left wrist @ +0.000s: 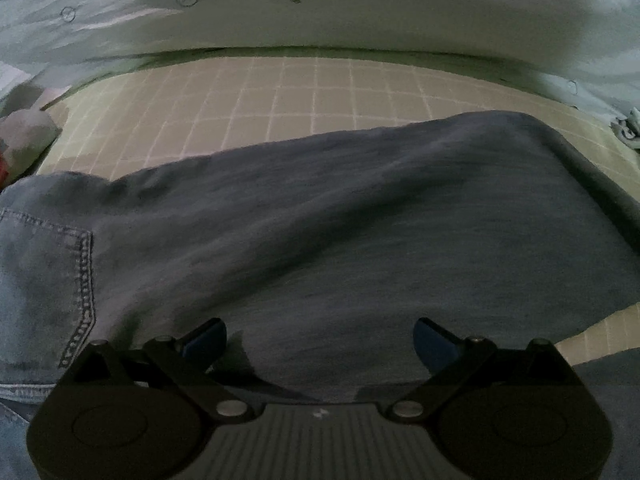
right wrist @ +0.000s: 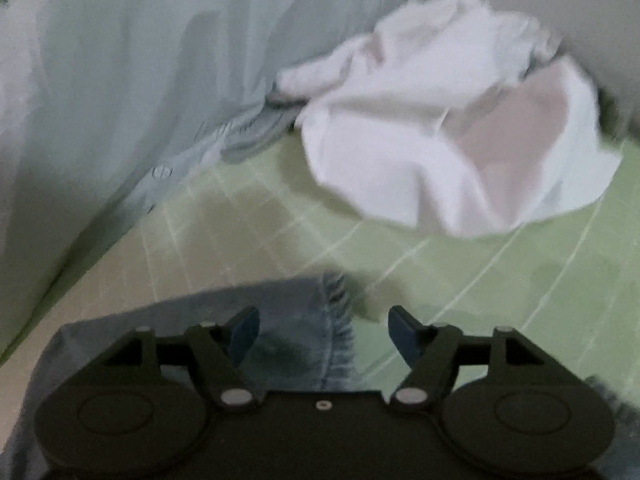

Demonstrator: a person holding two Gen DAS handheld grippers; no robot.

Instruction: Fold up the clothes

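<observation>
Left gripper (left wrist: 319, 338) over jeans (left wrist: 304, 232) spread on the checked bedsheet (left wrist: 280, 96), jaws spread, holding nothing. Right gripper (right wrist: 324, 330) above the jeans' frayed hem (right wrist: 334, 332), jaws spread; crumpled white shirt (right wrist: 448, 128) farther right.

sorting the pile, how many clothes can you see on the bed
2: denim jeans under both grippers, near edge; crumpled white garment at the far side. More may lie outside the views.
</observation>
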